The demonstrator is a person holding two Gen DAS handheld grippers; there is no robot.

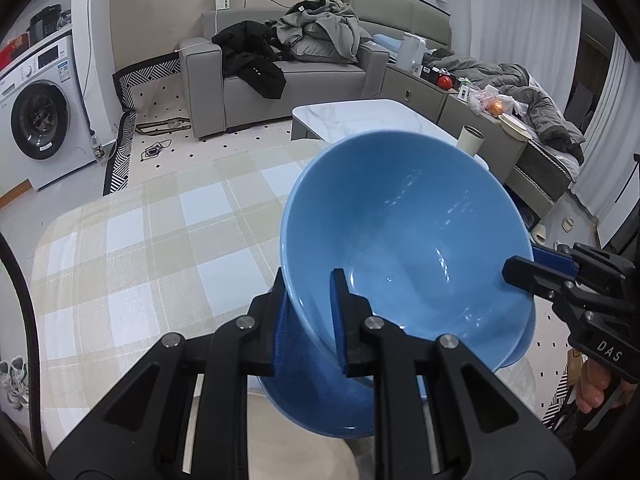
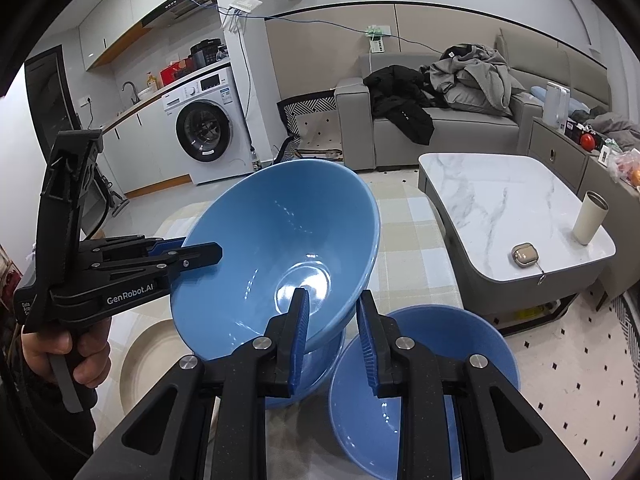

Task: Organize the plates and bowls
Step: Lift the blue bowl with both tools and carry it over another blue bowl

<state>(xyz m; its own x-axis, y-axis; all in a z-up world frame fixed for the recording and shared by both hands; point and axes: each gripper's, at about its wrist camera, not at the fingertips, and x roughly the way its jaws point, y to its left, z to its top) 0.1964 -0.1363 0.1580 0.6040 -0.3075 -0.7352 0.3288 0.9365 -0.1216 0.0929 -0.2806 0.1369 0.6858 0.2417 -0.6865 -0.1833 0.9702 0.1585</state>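
A large blue bowl (image 1: pixel 404 248) is held tilted above the checked tablecloth; it also shows in the right wrist view (image 2: pixel 280 248). My left gripper (image 1: pixel 308 320) is shut on its near rim, one finger inside and one outside. My right gripper (image 2: pixel 332 336) is shut on the opposite rim and shows at the right in the left wrist view (image 1: pixel 532 268). A second blue bowl (image 2: pixel 420 392) stands on the table below my right gripper. Another blue bowl (image 1: pixel 320 404) lies under the held one. A beige plate (image 2: pixel 148 360) lies on the table at the left.
The checked tablecloth (image 1: pixel 160 240) covers the table. Beyond it a marble coffee table (image 2: pixel 512 200) carries a cream cup (image 2: pixel 590 218) and a small case (image 2: pixel 524 256). A grey sofa (image 1: pixel 280 76) with clothes and a washing machine (image 1: pixel 36 116) stand further off.
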